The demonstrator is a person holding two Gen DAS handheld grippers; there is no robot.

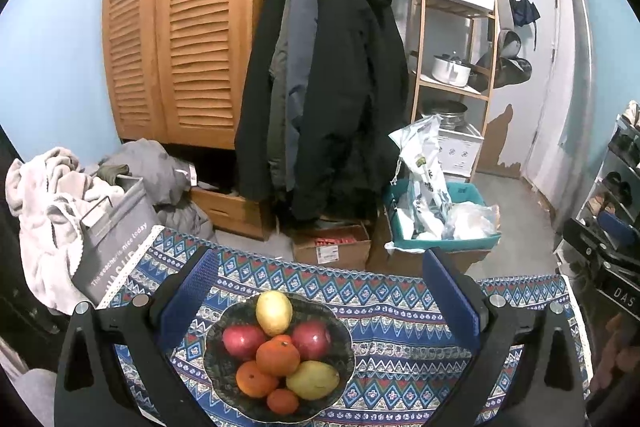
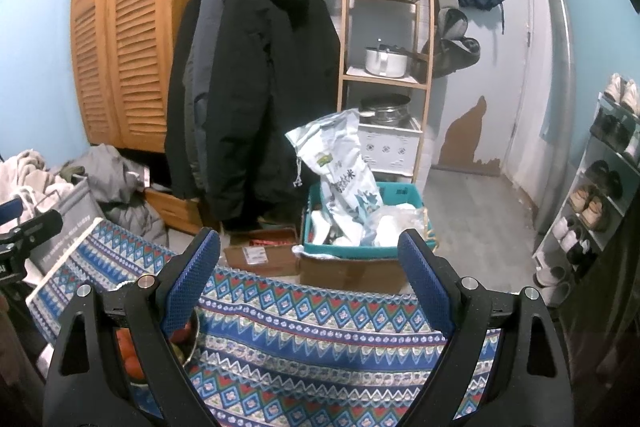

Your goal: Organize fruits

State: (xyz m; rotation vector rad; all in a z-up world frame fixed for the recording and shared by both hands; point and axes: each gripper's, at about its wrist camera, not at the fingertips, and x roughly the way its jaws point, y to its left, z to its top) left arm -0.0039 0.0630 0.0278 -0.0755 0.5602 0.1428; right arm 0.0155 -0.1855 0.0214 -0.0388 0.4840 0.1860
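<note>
Sitting closest in the left wrist view, a dark bowl (image 1: 344,343) on the patterned tablecloth (image 1: 400,327) holds the fruit: a lemon (image 1: 274,311) at the far side, two red apples (image 1: 243,340), oranges (image 1: 277,357) in the middle and front, and a yellow-green mango (image 1: 313,379). The left gripper (image 1: 325,267) hovers over it with its blue-padded fingers wide apart, gripping nothing. The right gripper (image 2: 309,250) is also spread open and empty, above bare cloth; the bowl shows only partly behind its left finger, at the lower left of that view. Past the table's far edge stand cardboard boxes (image 1: 332,247) and a teal bin (image 2: 400,193) stuffed with bags. Farther back hang dark coats (image 1: 340,87), beside a slatted wooden wardrobe (image 1: 180,27) and a wooden shelf (image 2: 384,75) with pots.
</note>
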